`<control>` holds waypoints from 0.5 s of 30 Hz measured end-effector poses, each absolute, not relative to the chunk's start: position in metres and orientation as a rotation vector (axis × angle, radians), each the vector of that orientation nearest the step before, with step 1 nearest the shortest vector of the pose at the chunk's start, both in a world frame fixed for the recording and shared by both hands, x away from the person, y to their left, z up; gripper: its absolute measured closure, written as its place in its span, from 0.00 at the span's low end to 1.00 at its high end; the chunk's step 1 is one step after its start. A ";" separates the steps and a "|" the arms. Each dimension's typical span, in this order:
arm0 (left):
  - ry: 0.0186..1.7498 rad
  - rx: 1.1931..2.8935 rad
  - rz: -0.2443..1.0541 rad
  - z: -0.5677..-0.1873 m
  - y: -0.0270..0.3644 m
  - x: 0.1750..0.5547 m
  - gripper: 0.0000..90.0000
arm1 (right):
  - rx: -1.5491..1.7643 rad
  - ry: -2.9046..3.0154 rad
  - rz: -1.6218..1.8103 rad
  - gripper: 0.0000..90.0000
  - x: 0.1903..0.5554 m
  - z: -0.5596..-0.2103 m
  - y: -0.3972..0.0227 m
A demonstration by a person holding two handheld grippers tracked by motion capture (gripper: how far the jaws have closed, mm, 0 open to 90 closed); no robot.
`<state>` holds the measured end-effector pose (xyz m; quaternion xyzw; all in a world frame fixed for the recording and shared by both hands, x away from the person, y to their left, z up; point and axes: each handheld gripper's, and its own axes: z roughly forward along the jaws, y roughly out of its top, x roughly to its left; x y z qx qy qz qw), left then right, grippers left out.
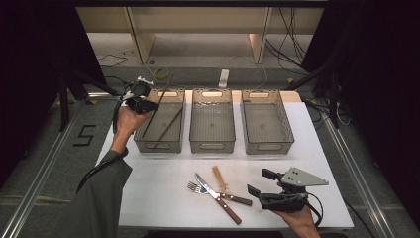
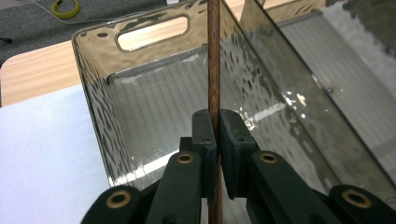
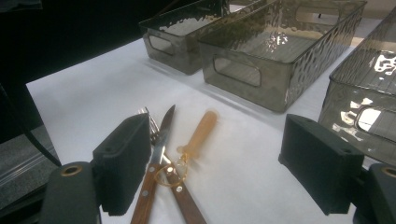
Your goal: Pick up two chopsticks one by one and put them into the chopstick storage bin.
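My left gripper (image 1: 151, 105) hovers over the left edge of the left clear bin (image 1: 161, 147), shut on a thin brown stick (image 1: 166, 87) that slants down into the bin. In the left gripper view the stick (image 2: 214, 56) runs upright between the pressed pads of that gripper (image 2: 215, 128). A second brown stick (image 1: 171, 124) lies inside that bin. My right gripper (image 1: 258, 182) rests near the table's front right, open with nothing between its pads. Just left of it lie a knife (image 1: 218, 197), a fork (image 1: 194, 187) and an amber-handled utensil (image 1: 220, 178).
Three clear bins stand in a row at the back of the white table (image 1: 148, 188); the middle bin (image 1: 212, 147) and the right bin (image 1: 267, 147) hold nothing. In the right gripper view the knife (image 3: 161, 135) and the amber handle (image 3: 201, 133) lie between the open pads. Cables run across the floor behind the table.
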<state>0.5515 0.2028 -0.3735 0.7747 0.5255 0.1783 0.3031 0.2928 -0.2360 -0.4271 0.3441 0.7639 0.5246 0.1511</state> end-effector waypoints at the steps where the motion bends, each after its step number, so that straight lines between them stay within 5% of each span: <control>1: 1.397 2.053 0.466 -0.375 0.203 0.552 0.94 | 0.989 2.194 1.505 0.28 0.293 -0.427 -0.236; 15: 1.414 2.082 0.437 -0.389 0.201 0.552 0.94 | 0.988 2.195 1.509 0.28 0.293 -0.427 -0.236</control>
